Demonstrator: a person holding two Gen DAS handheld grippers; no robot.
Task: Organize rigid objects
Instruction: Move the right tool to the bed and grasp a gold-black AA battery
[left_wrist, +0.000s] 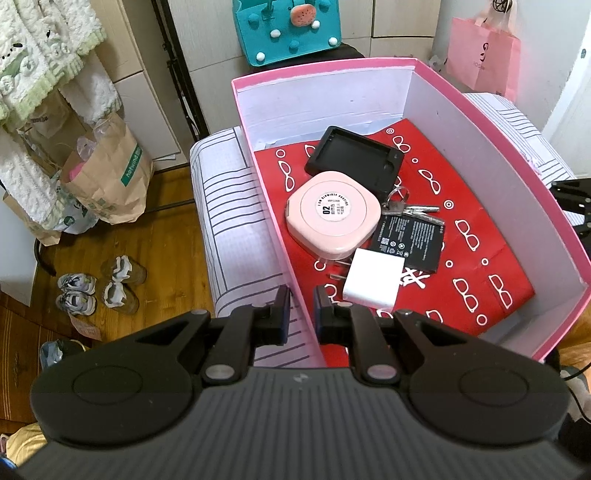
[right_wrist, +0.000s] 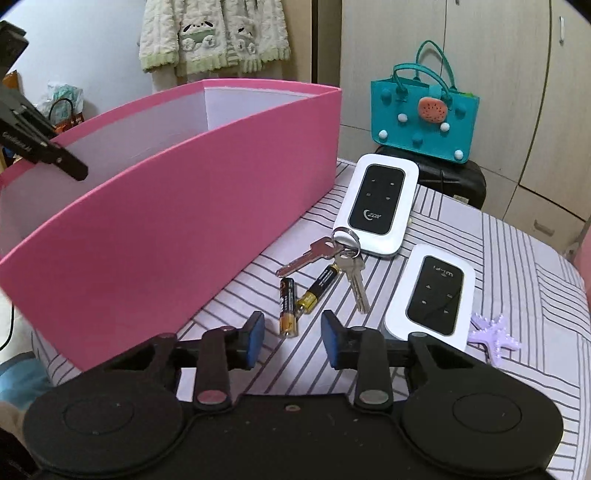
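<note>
Striped cloth (right_wrist: 461, 236); pink box (right_wrist: 177, 192), white inside.

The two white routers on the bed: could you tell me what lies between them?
Bare striped sheet separates the routers in the right wrist view; keys lie just left.

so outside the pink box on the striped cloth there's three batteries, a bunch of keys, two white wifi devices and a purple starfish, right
Not quite: there are two batteries, not three. The right wrist view shows the pair lying side by side just ahead of the right gripper. The rest holds: a bunch of keys, two white wifi devices and a purple starfish lie on the striped cloth beside the pink box.
</note>
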